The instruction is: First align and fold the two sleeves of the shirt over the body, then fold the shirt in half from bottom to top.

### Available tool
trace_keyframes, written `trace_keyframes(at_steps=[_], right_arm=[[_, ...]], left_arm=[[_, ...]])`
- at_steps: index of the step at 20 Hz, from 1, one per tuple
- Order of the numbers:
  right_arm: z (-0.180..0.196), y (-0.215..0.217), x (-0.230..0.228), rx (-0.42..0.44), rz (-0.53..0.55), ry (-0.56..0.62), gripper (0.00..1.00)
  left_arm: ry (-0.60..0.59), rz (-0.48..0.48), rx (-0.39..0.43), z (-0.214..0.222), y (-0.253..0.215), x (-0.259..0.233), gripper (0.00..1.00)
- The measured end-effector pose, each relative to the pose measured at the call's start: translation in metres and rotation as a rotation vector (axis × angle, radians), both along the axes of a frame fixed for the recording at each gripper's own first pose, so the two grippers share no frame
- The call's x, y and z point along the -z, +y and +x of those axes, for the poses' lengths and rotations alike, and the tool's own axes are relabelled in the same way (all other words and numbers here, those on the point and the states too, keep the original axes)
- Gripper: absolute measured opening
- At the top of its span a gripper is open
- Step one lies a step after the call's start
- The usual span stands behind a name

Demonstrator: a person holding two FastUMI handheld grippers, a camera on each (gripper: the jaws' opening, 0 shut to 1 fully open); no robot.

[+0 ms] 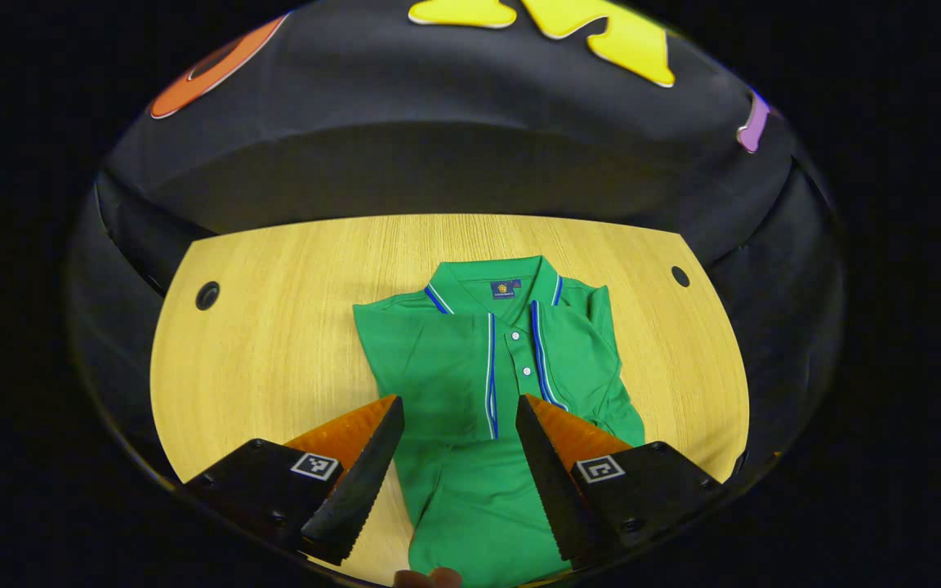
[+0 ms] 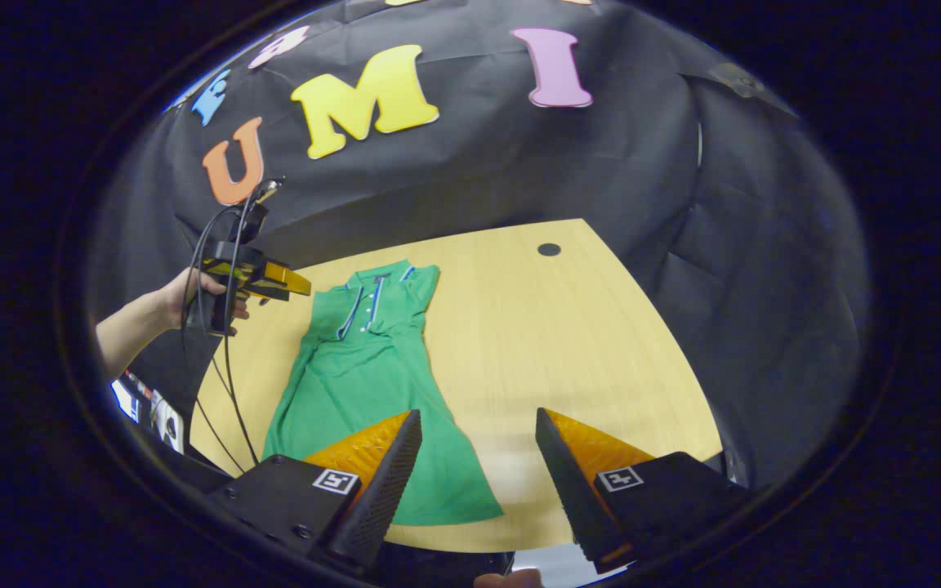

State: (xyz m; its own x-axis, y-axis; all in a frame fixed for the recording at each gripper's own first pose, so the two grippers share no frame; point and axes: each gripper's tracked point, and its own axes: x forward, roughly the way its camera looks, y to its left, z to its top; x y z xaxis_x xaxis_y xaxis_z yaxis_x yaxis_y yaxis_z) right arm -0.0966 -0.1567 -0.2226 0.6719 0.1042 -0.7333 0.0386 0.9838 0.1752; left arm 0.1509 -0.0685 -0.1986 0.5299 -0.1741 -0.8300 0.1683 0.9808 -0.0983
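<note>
Both grippers hang above the table (image 2: 601, 327) with jaws spread wide, holding nothing: the right gripper (image 2: 477, 453) by the hem, the left gripper (image 1: 460, 441) over the green polo shirt (image 1: 495, 367), which lies flat, sleeves folded in.

The counter (image 1: 274, 343) has a light wood-grain top with rounded far corners and a dark round hole (image 1: 207, 295) near each of those corners. One green polo shirt (image 1: 487, 367) lies flat on it, collar toward the far edge, both sleeves folded in over the body. The shirt's hem lies near the counter's front edge.
</note>
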Motion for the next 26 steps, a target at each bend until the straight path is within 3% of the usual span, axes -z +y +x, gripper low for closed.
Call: trace_keyframes(at_steps=[5,10,15,19,21,26], right_arm=[[0.012,0.03,0.0,-0.127,-0.013,-0.013,0.9],[-0.002,0.038,0.023,-0.231,-0.087,-0.011,0.9],[-0.04,0.033,0.056,-0.276,-0.131,0.079,0.9],[-0.074,0.02,0.094,-0.276,-0.147,0.211,0.9],[-0.088,0.015,0.113,-0.274,-0.155,0.28,0.9],[-0.096,0.009,0.139,-0.265,-0.184,0.372,0.9]], left_arm=[[-0.111,-0.077,-0.014,-0.094,0.019,-0.033,0.9],[-0.09,-0.079,-0.051,-0.191,0.056,-0.016,0.9],[0.058,-0.113,-0.122,-0.28,0.072,0.027,0.9],[0.22,-0.084,-0.077,-0.34,0.073,0.071,0.9],[0.255,-0.064,-0.043,-0.352,0.075,0.087,0.9],[0.35,-0.054,-0.059,-0.361,0.072,0.107,0.9]])
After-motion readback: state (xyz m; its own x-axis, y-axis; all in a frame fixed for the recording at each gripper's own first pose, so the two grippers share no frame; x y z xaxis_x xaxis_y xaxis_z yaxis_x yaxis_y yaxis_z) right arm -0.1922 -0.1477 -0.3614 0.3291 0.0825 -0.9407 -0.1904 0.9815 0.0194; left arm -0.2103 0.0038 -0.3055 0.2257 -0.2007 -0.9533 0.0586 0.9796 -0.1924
